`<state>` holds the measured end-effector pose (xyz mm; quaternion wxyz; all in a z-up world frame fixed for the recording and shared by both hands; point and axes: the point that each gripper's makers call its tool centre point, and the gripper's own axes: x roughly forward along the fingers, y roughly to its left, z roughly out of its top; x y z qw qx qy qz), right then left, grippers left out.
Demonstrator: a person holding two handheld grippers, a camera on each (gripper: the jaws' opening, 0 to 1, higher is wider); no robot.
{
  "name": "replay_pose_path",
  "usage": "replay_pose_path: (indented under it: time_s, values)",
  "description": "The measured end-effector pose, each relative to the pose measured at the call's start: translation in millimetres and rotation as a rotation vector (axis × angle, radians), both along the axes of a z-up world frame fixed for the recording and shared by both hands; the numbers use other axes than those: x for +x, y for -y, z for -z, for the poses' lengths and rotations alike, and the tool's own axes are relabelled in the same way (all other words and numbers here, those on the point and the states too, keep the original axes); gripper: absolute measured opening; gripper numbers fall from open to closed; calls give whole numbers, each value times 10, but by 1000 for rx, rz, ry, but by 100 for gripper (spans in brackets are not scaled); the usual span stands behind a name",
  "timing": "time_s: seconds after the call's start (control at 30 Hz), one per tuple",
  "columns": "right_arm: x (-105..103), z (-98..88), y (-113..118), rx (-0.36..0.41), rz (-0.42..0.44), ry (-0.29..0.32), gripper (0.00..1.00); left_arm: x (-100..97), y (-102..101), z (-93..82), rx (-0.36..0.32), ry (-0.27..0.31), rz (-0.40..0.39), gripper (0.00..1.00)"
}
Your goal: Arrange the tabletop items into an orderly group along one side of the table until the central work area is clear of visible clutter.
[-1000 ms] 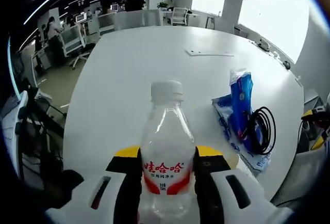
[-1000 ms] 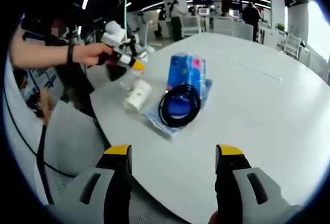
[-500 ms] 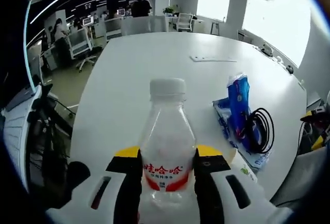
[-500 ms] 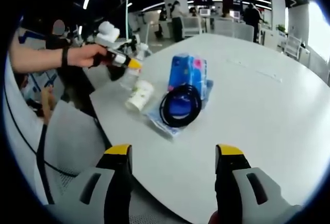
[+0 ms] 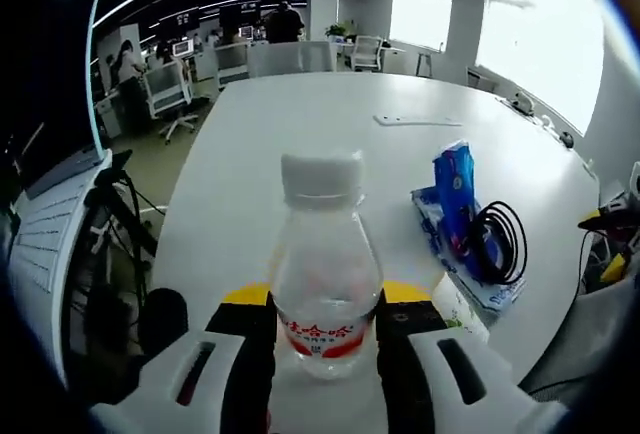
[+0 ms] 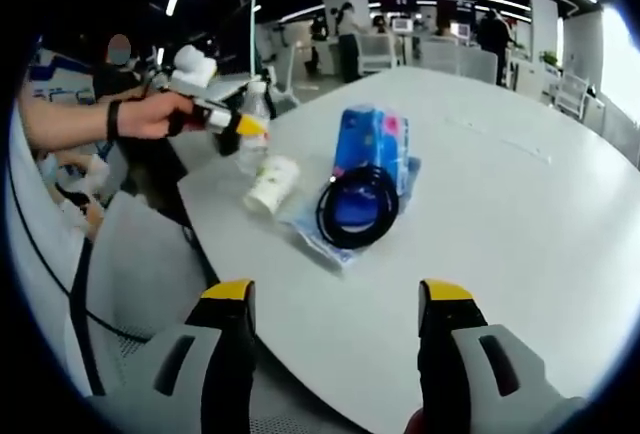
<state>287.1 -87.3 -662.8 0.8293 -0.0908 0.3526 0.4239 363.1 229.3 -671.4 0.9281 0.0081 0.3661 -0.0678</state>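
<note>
While gripping water bottle (image 5: 322, 270), left tool (image 5: 325, 306) closed, right tool (image 6: 336, 306) wide apart

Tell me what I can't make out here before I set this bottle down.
- Clear plastic water bottle, left gripper view: base hidden between the jaws.
- White paper cup, right gripper view: print too small to read.
- Blue tissue pack, right gripper view: lower part covered by the black coiled cable.
- Left gripper, right gripper view: small and blurred.

Readable text: one bottle label

The water bottle (image 5: 322, 284), between the left gripper's (image 5: 325, 312) jaws, carries a red label with white Chinese characters, too blurred to read.
</note>
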Motion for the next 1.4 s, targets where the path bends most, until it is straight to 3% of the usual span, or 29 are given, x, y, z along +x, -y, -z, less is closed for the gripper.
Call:
replay_pose_path:
  time_s: [0.73, 1.1, 1.23, 1.4]
  values:
    - [47, -54, 29, 14, 19, 11, 64, -306, -1, 46, 48, -1, 1, 38]
    - [26, -87, 22, 39, 37, 5, 64, -289, -4, 46, 35, 2, -21, 39]
    - [21, -94, 29, 40, 40, 5, 64, -274, 17, 55, 21, 5, -11, 47]
    - [3, -97, 45, 34, 44, 5, 64, -234, 39, 44, 15, 17, 4, 46]
